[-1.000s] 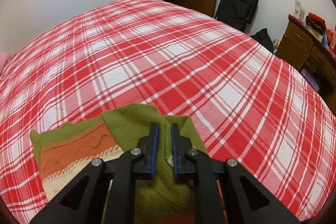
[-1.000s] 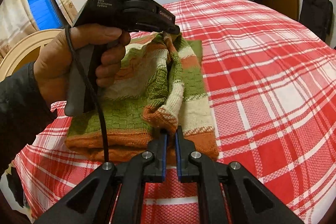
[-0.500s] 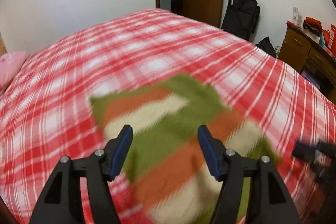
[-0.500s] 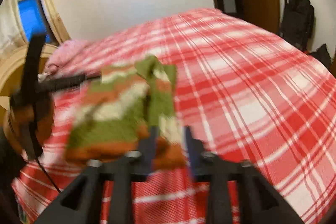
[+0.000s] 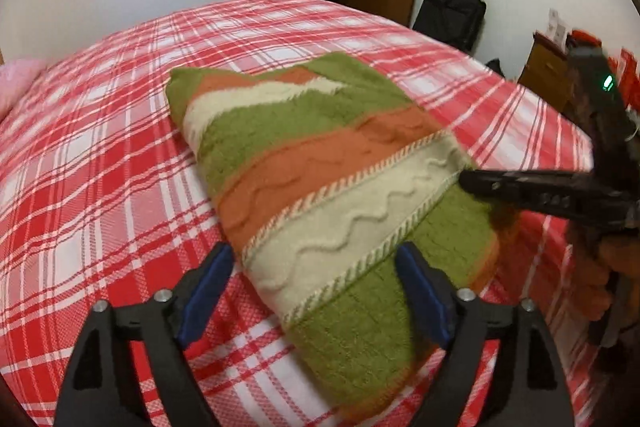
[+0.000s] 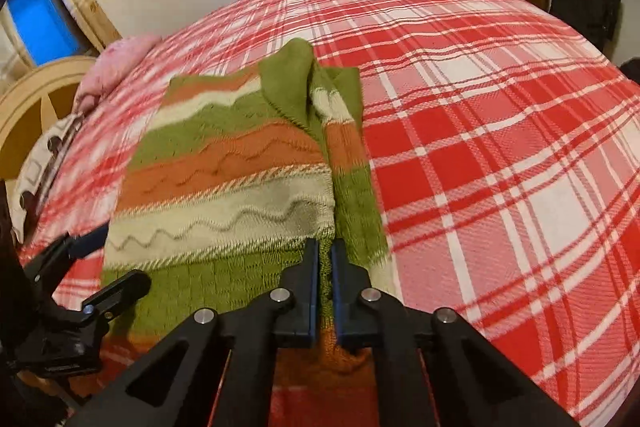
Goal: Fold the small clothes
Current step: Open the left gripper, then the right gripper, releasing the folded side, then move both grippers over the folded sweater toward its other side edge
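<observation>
At the bottom of the left wrist view, the left gripper (image 5: 316, 291) is opening wide, its blue pads straddling the near corner of the striped knit sweater (image 5: 320, 179) without pressing it, likely releasing after a fold. In the right wrist view, the right gripper (image 6: 325, 267) is closed, apparently pinching the sweater's lower edge to steady it. The sweater lies folded mid-frame on the red plaid bed (image 5: 100, 155). No containers appear.
</observation>
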